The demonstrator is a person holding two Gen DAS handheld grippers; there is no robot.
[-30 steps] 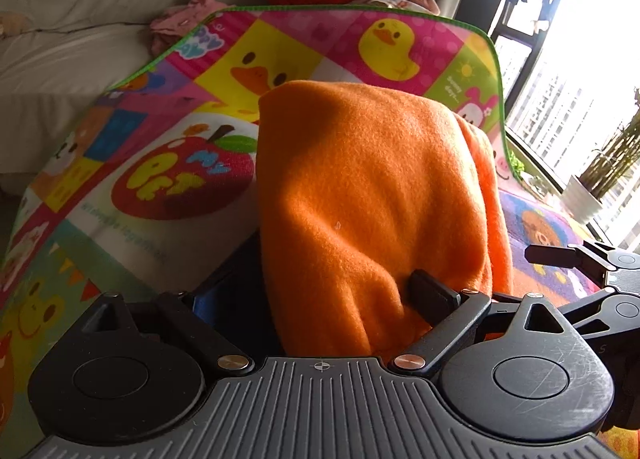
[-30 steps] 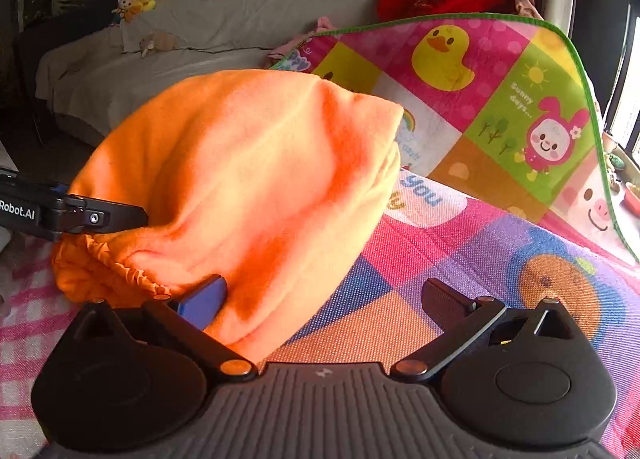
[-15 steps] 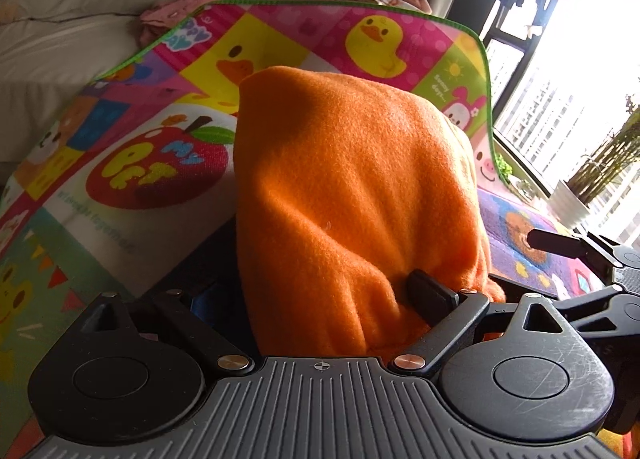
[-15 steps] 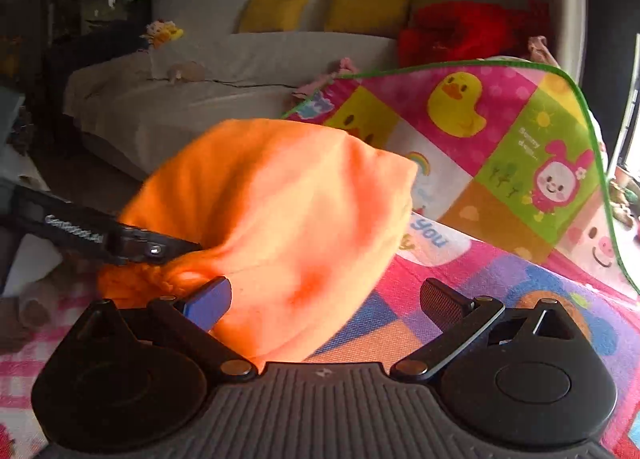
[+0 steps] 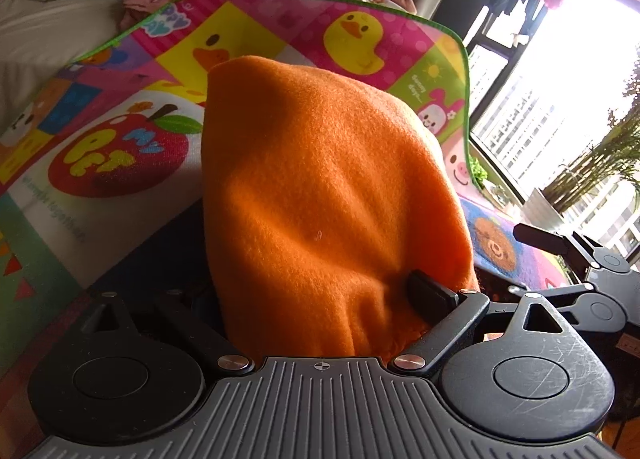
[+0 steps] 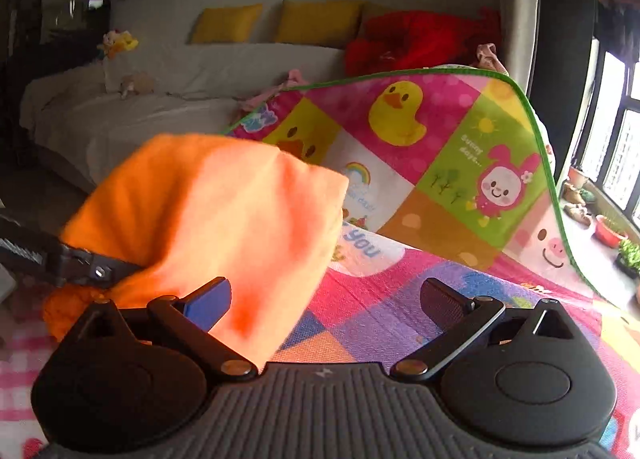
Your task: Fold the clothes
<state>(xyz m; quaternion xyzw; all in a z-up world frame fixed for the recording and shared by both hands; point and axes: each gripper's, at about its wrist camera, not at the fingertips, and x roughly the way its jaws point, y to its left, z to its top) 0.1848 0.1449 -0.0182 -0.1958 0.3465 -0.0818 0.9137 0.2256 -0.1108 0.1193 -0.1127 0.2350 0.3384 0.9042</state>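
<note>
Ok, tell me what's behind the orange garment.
Behind the orange garment lies the cartoon play mat, its far end curling up by the white sofa. The mat directly behind the garment is covered.

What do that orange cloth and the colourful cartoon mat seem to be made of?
The orange cloth looks like fleece: a matte, fuzzy nap with soft rounded folds and no visible weave. The cartoon mat appears to be a printed sheet, possibly foam or plastic with a fine woven-looking texture; it has a stitched green edge and holds a curl where it stands up. I can't be sure of its core.
</note>
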